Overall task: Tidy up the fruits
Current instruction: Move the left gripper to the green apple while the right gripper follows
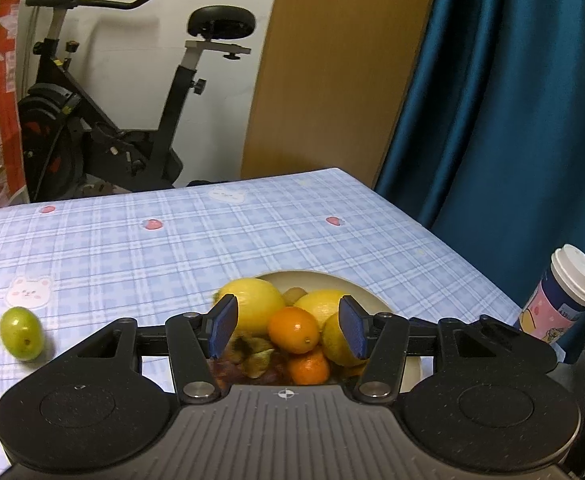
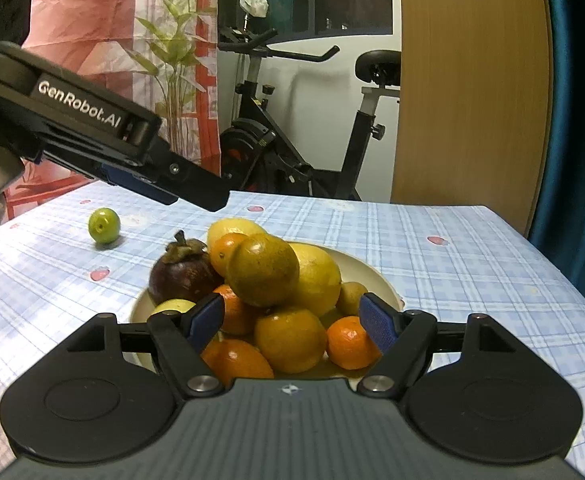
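A cream plate (image 2: pixel 376 276) on the checked tablecloth is piled with fruit: lemons (image 2: pixel 318 276), oranges (image 2: pixel 264 270), small tangerines (image 2: pixel 350 342) and a dark mangosteen (image 2: pixel 182 276). The plate also shows in the left wrist view (image 1: pixel 324 280). A small green fruit (image 1: pixel 21 333) lies alone on the cloth left of the plate, also seen in the right wrist view (image 2: pixel 104 225). My left gripper (image 1: pixel 288 326) is open and empty just above the pile. My right gripper (image 2: pixel 292 318) is open and empty over the near side of the plate.
A lidded paper cup (image 1: pixel 560 296) stands at the table's right edge. An exercise bike (image 1: pixel 132 120), a wooden panel (image 1: pixel 340 72) and a blue curtain (image 1: pixel 512 100) stand behind the table. The left gripper's body (image 2: pixel 92 136) reaches in from the upper left.
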A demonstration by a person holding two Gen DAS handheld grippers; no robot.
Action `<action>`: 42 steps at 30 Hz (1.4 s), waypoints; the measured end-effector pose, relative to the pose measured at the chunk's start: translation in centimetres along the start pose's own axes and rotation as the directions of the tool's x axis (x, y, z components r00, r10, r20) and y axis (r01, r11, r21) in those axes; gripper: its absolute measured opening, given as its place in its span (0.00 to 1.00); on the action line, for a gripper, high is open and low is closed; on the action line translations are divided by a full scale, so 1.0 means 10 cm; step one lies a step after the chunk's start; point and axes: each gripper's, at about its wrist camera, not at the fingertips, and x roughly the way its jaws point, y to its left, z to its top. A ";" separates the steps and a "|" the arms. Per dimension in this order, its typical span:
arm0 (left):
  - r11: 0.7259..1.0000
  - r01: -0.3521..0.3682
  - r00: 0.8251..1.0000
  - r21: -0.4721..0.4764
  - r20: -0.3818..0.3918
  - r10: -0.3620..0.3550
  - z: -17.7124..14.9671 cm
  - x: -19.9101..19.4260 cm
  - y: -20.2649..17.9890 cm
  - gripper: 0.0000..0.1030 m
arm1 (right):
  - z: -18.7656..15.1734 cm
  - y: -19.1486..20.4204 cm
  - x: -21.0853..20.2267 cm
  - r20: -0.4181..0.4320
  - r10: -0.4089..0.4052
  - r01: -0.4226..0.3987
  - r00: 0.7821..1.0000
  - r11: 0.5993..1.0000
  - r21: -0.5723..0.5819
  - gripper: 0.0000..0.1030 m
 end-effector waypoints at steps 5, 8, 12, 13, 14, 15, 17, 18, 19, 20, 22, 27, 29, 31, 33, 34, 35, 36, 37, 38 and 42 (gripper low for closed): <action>0.999 -0.032 0.999 -0.029 0.017 0.033 0.07 -0.14 0.17 0.60 | 0.12 -0.04 -0.04 0.001 0.029 -0.029 1.000 0.997 0.069 0.75; 0.998 -0.046 0.998 -0.053 0.032 0.048 0.10 -0.24 0.29 0.60 | 0.21 -0.04 -0.04 0.003 0.042 -0.042 0.999 0.995 0.091 0.75; 0.995 -0.077 0.996 -0.058 0.046 0.079 0.14 -0.39 0.46 0.60 | 0.39 0.01 -0.04 0.013 0.058 -0.059 0.998 0.993 0.102 0.75; 0.994 -0.086 0.995 -0.060 0.050 0.089 0.14 -0.43 0.51 0.60 | 0.43 0.02 -0.03 0.016 0.064 -0.065 0.998 0.992 0.106 0.75; 0.993 -0.096 0.994 -0.066 0.054 0.100 0.15 -0.47 0.57 0.60 | 0.47 0.04 -0.02 0.018 0.072 -0.073 0.997 0.991 0.111 0.75; 0.992 -0.105 0.992 -0.071 0.057 0.109 0.16 -0.51 0.61 0.60 | 0.51 0.06 -0.01 0.019 0.080 -0.081 0.997 0.990 0.115 0.75; 0.989 -0.121 0.990 -0.087 0.066 0.127 0.18 -0.58 0.73 0.60 | 0.59 0.11 0.02 0.016 0.094 -0.095 0.995 0.988 0.121 0.75; 0.987 -0.129 0.988 -0.094 0.069 0.135 0.18 -0.62 0.79 0.60 | 0.63 0.14 0.04 0.016 0.100 -0.101 0.995 0.987 0.124 0.75; 0.985 -0.138 0.987 -0.100 0.072 0.145 0.19 -0.65 0.84 0.61 | 0.68 0.17 0.06 0.014 0.108 -0.109 0.994 0.986 0.128 0.75; 0.983 -0.148 0.985 -0.105 0.075 0.156 0.19 -0.69 0.90 0.61 | 0.71 0.20 0.08 0.012 0.115 -0.115 0.993 0.984 0.132 0.75; 0.979 -0.164 0.982 -0.120 0.077 0.174 0.18 -0.75 1.03 0.61 | 0.78 0.27 0.14 0.006 0.126 -0.126 0.992 0.982 0.140 0.75; 0.970 -0.190 0.978 -0.155 0.063 0.201 0.15 -0.84 1.29 0.61 | 0.90 0.48 0.31 -0.013 0.155 -0.152 0.988 0.980 0.125 0.75; 0.966 -0.197 0.976 -0.165 0.056 0.208 0.13 -0.84 1.38 0.61 | 0.93 0.57 0.38 -0.025 0.167 -0.163 0.986 0.980 0.116 0.75; 0.964 -0.199 0.976 -0.177 0.053 0.212 0.09 -0.86 1.46 0.61 | 0.95 0.65 0.45 -0.037 0.177 -0.172 0.984 0.979 0.105 0.75; 0.961 -0.201 0.975 -0.192 0.051 0.215 0.06 -0.88 1.53 0.62 | 0.97 0.74 0.52 -0.049 0.187 -0.182 0.981 0.979 0.087 0.75; 0.959 -0.203 0.975 -0.198 0.048 0.217 0.05 -0.88 1.56 0.62 | 0.98 0.78 0.55 -0.055 0.190 -0.186 0.980 0.979 0.078 0.75; 0.958 -0.205 0.975 -0.203 0.046 0.218 0.04 -0.88 1.59 0.62 | 0.99 0.83 0.59 -0.063 0.193 -0.188 0.979 0.980 0.069 0.75; 0.957 -0.206 0.975 -0.206 0.044 0.219 0.03 -0.88 1.61 0.62 | 0.99 0.87 0.63 -0.070 0.195 -0.191 0.978 0.980 0.064 0.75; 0.956 -0.207 0.974 -0.209 0.043 0.221 0.01 -0.88 1.63 0.62 | 0.99 0.89 0.66 -0.077 0.197 -0.192 0.977 0.979 0.062 0.75; 0.955 -0.208 0.974 -0.213 0.042 0.221 0.01 -0.88 1.65 0.62 | 0.99 0.92 0.70 -0.084 0.197 -0.192 0.977 0.980 0.060 0.75; 0.949 -0.213 0.974 -0.232 0.023 0.225 -0.05 -0.85 1.73 0.62 | 0.98 1.03 0.84 -0.113 0.203 -0.197 0.973 0.978 0.060 0.75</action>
